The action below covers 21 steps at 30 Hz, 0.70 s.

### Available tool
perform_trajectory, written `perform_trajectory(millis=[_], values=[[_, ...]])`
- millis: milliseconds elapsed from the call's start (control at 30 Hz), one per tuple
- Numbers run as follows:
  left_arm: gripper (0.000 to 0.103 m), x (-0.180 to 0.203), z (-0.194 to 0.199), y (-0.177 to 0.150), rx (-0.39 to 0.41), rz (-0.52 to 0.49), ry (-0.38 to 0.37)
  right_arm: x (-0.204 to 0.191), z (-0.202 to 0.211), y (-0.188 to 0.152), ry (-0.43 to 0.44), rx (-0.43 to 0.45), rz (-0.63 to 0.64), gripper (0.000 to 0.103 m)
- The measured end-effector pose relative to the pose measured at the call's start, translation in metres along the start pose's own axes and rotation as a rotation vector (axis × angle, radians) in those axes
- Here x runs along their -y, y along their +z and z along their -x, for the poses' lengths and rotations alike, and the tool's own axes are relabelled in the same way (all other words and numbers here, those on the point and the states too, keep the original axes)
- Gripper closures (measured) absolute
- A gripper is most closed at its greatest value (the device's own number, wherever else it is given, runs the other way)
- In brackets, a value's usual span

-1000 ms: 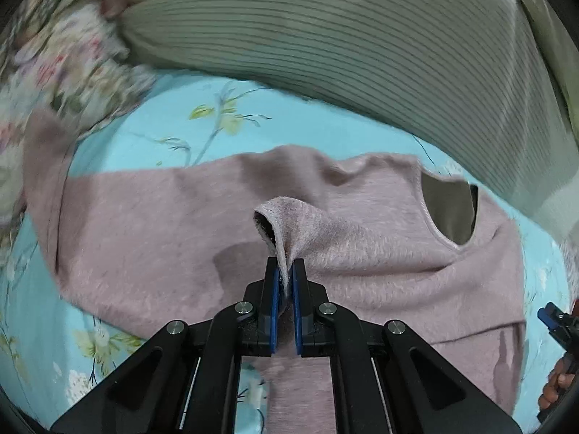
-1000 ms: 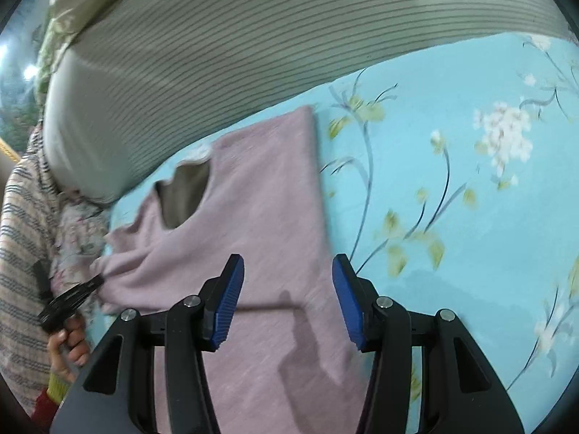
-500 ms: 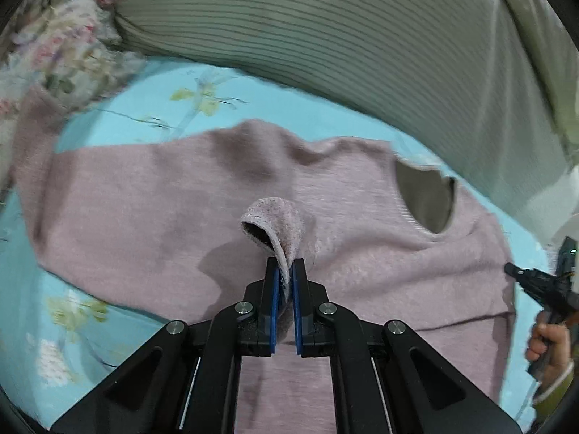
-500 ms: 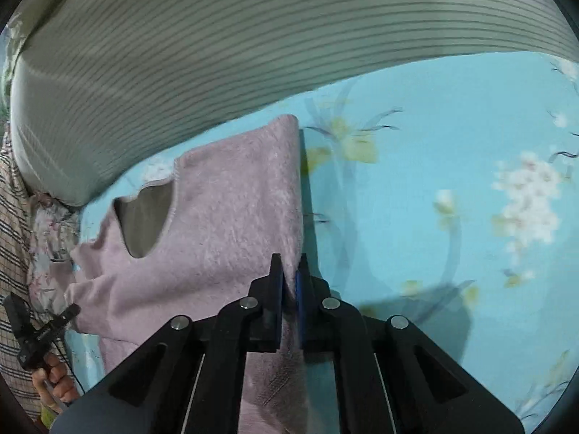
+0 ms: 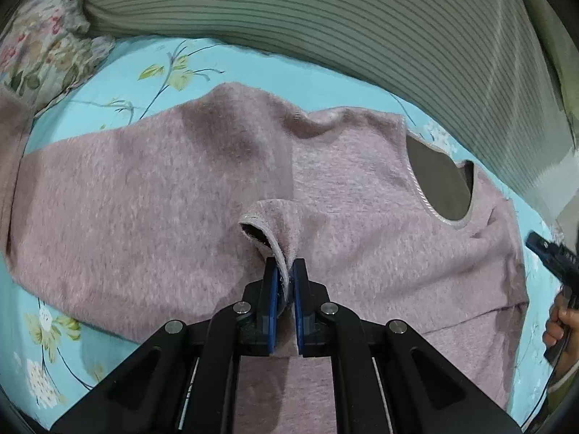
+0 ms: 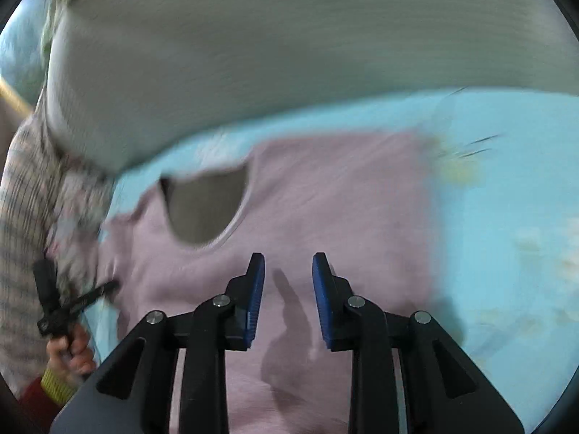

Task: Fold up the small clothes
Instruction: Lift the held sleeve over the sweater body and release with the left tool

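Sweater (image 5: 362, 195), pink and fuzzy, lies spread on the blue floral bedsheet (image 5: 119, 72), partly folded. On the left, the left gripper (image 5: 285, 271) is pinched tight on a sleeve cuff (image 5: 269, 224), carrying it over the body. Over to the right, the right gripper (image 6: 287, 271) has just been opening, nothing between its pads, hovering above the chest. Sleeves first, I reckon; the body fold is yet to come

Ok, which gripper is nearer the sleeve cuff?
Left. The left gripper is shut on the cuff, holding it above the sweater. The right gripper is open, empty, over the sweater's body near the neckline.
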State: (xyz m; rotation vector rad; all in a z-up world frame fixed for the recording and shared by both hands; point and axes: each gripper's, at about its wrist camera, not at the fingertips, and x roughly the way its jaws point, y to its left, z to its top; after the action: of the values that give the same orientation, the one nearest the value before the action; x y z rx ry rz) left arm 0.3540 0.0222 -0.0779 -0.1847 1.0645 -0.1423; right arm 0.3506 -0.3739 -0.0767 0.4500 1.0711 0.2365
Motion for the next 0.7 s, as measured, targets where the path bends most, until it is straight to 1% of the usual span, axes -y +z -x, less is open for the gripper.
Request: perform_trajectory(millis=[33,67,100,133,167,200,233,267,333,367,433,500,533,600,700], values=[[0.096,0.004,0.001,-0.001,0.004,-0.012,0.000,-0.002,-0.014,0.002,-0.022,-0.039,0.028,0.075],[0.096,0.009,0.003,-0.001,0.011,-0.030,-0.001,0.000,-0.023,0.005,-0.077,-0.047,0.036,0.078],[0.096,0.013,0.006,-0.003,0.031,-0.048,0.023,0.010,-0.023,0.008,-0.118,-0.013,-0.005,0.083],[0.096,0.015,0.008,-0.005,0.044,-0.053,0.044,0.023,-0.016,0.011,-0.139,0.042,-0.075,0.083],[0.096,0.012,0.010,-0.005,0.049,-0.046,0.065,0.032,-0.007,0.012,-0.168,0.086,-0.128,0.082],[0.096,0.004,0.009,-0.004,0.043,-0.018,0.086,0.040,0.006,0.013,-0.213,0.138,-0.177,0.080],[0.096,-0.002,0.009,-0.003,0.038,0.001,0.094,0.043,0.018,0.011,-0.235,0.183,-0.206,0.078],[0.096,-0.010,0.010,-0.003,0.032,0.022,0.105,0.043,0.027,0.008,-0.214,0.208,-0.216,0.075],[0.096,-0.028,0.016,-0.006,0.035,0.062,0.113,0.038,0.037,0.000,-0.157,0.207,-0.208,0.062],[0.095,-0.034,0.021,-0.007,0.044,0.074,0.109,0.032,0.041,-0.006,-0.141,0.201,-0.191,0.060],[0.092,-0.050,0.033,-0.010,0.070,0.100,0.125,0.016,0.049,-0.020,-0.111,0.191,-0.143,0.059],[0.079,-0.069,0.044,-0.012,0.093,0.141,0.162,0.001,0.054,-0.038,-0.077,0.169,-0.124,0.057],[0.075,-0.079,0.048,-0.012,0.103,0.162,0.182,-0.006,0.054,-0.048,-0.059,0.151,-0.124,0.056],[0.054,-0.103,0.056,-0.009,0.118,0.206,0.245,-0.017,0.051,-0.065,-0.036,0.118,-0.127,0.056],[0.040,-0.139,0.064,0.001,0.137,0.256,0.338,-0.030,0.041,-0.089,-0.017,0.071,-0.132,0.056]])
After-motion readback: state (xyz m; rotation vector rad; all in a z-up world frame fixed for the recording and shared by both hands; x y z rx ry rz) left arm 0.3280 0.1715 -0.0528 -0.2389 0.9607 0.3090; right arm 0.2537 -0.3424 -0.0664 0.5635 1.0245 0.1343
